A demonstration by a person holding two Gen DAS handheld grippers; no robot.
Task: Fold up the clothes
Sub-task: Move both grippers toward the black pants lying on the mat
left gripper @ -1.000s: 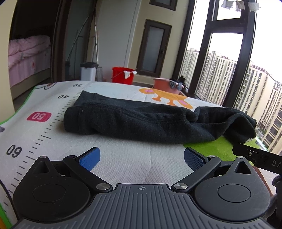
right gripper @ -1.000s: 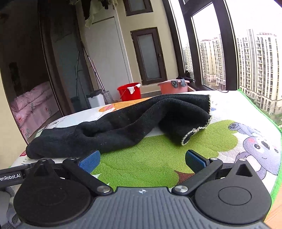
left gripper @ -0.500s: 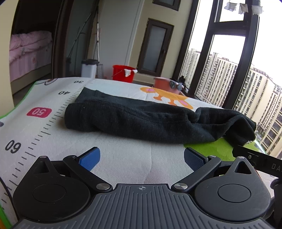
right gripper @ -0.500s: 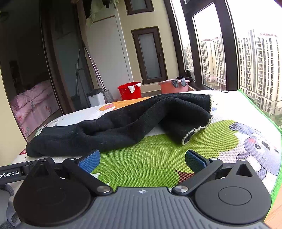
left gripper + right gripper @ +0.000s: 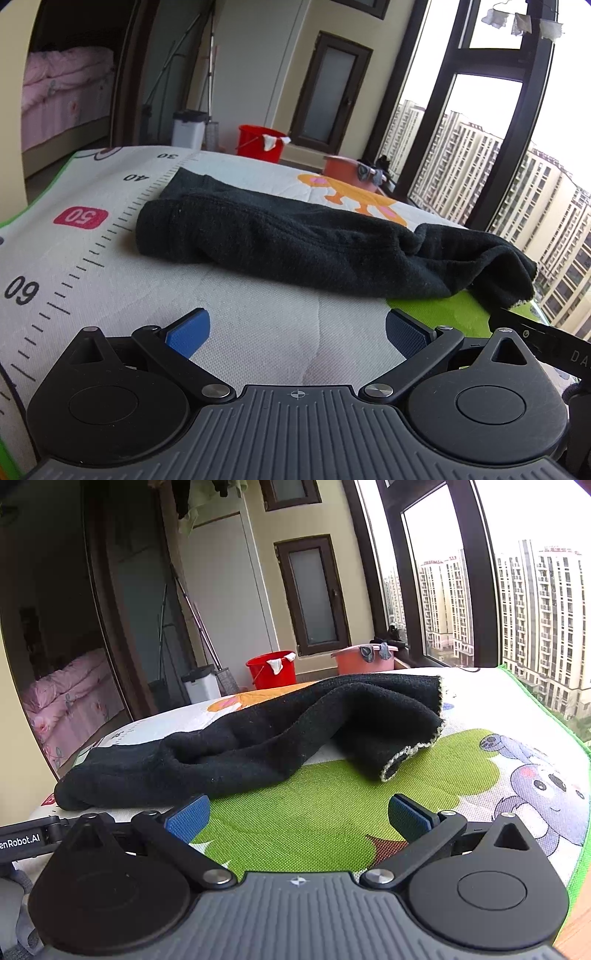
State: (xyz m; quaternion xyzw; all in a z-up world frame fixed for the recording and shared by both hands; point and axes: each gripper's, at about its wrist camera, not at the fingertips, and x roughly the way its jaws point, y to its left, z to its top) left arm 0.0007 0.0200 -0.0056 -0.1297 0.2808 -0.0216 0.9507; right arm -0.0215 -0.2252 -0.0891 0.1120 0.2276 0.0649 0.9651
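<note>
The black garment [image 5: 317,247] is seen stretched left-to-right across the mat-covered surface [image 5: 258,332], just beyond both empty, spread claws, left claw [image 5: 297,332] and right claw [image 5: 298,814].

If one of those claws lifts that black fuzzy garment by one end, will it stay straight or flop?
It would probably flop: the black garment already sags in soft folds on the mat. Its fleecy surface looks grippy rather than slippery. The loose pale-edged hem would likely dangle.
</note>
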